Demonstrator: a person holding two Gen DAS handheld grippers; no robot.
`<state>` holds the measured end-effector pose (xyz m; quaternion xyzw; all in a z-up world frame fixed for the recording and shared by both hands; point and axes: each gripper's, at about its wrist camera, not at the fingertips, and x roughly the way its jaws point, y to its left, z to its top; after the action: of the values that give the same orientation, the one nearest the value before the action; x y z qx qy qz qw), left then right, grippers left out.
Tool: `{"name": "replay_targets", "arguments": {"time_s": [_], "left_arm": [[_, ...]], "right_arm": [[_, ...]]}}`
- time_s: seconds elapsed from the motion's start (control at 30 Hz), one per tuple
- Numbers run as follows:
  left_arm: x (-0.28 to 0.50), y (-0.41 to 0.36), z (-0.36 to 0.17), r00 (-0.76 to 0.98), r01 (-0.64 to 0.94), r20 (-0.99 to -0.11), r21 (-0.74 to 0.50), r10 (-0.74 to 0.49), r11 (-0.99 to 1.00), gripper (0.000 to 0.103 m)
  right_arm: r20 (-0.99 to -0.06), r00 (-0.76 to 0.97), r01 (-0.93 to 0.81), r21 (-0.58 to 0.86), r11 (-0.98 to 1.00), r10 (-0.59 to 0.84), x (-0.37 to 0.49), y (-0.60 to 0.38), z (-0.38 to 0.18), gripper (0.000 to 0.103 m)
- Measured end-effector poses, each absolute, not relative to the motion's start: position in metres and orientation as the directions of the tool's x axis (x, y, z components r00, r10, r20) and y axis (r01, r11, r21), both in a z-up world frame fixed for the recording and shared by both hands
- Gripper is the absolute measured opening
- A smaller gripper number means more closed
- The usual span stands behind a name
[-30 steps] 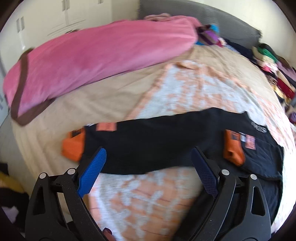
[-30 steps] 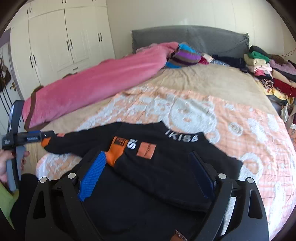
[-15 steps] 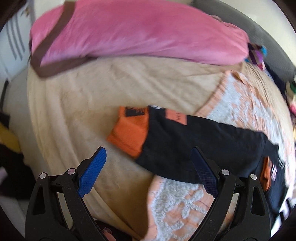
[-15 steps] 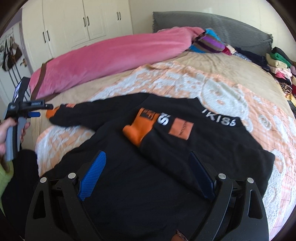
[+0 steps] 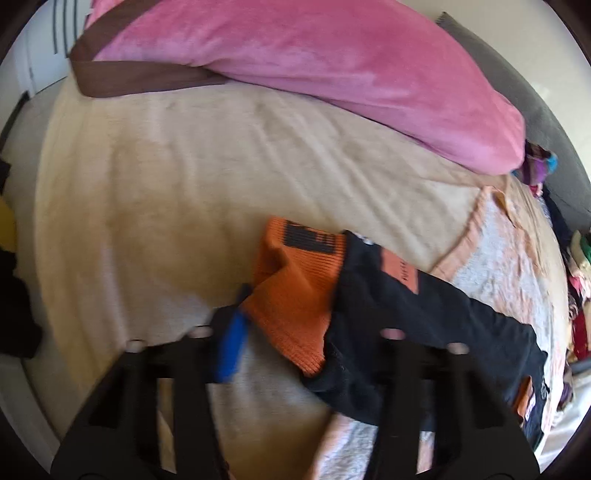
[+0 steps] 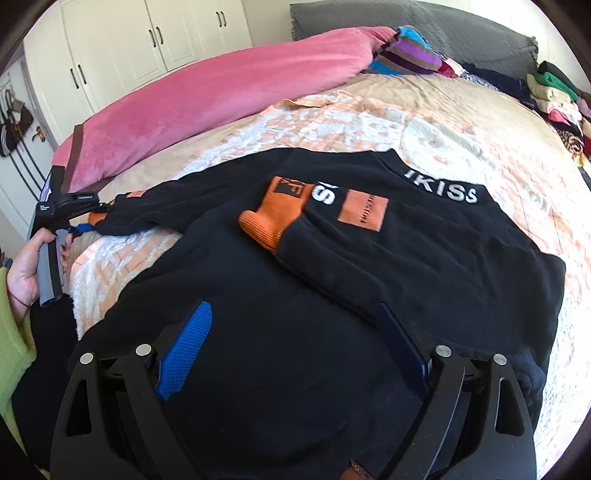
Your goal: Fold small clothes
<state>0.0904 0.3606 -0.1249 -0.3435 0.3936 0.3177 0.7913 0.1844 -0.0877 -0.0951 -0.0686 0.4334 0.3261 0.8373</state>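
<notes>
- Black sweater (image 6: 332,295) with orange cuffs is lying flat on the bed (image 6: 461,122), collar lettering facing the headboard (image 6: 424,22).
- Sweater is sitting on the peach-and-white blanket (image 6: 351,122); pink duvet (image 6: 221,96) is lying beyond it, toward the wardrobe (image 6: 122,48).
- One sleeve is lying folded across the sweater's chest, its orange cuff (image 6: 273,218) resting near the middle of the sweater.
- The other sleeve is stretching out sideways from the sweater; its cuff (image 5: 295,291) is reaching the left gripper (image 5: 288,310).
- Left gripper: jaws have just been closing, cuff edge between them; the view is blurred, one blue pad (image 5: 231,347) is showing beside the cuff, and the cloth is bunching up there. Reading as gripping the cuff.
- A hand (image 6: 26,269) in a green sleeve (image 6: 11,339) is holding the left gripper's handle, beside the sweater.
- Right gripper (image 6: 291,350) is hovering over the sweater's lower body, fingers (image 6: 184,354) standing wide apart, nothing between them but the cloth below.
- Stacked clothes (image 6: 557,99) are sitting on the bed's far side from the sweater.
</notes>
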Motion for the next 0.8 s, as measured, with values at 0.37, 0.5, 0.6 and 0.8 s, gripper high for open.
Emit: {"name": "replay_targets", "arguments": {"time_s": [0.37, 0.5, 0.6, 0.8], "left_arm": [[0.103, 0.286, -0.048, 0.657, -0.565, -0.732, -0.317, 0.183, 0.762, 0.008], [0.118, 0.238, -0.012, 0.724, -0.448, -0.681, -0.345, 0.108, 0.825, 0.008], [0.134, 0.193, 0.009, 0.757, -0.344, -0.653, -0.361, 0.028, 0.867, 0.008], [0.164, 0.110, 0.020, 0.755, -0.184, -0.649, -0.345, -0.093, 0.920, 0.008]], "right_arm": [[-0.756, 0.433, -0.534, 0.223, 0.815, 0.491, 0.197, -0.121, -0.091, 0.090], [-0.743, 0.457, -0.505, 0.236, 0.830, 0.489, 0.203, -0.137, -0.085, 0.090], [-0.727, 0.486, -0.468, 0.252, 0.847, 0.485, 0.208, -0.156, -0.079, 0.090], [-0.686, 0.553, -0.391, 0.287, 0.875, 0.472, 0.218, -0.202, -0.065, 0.090]]}}
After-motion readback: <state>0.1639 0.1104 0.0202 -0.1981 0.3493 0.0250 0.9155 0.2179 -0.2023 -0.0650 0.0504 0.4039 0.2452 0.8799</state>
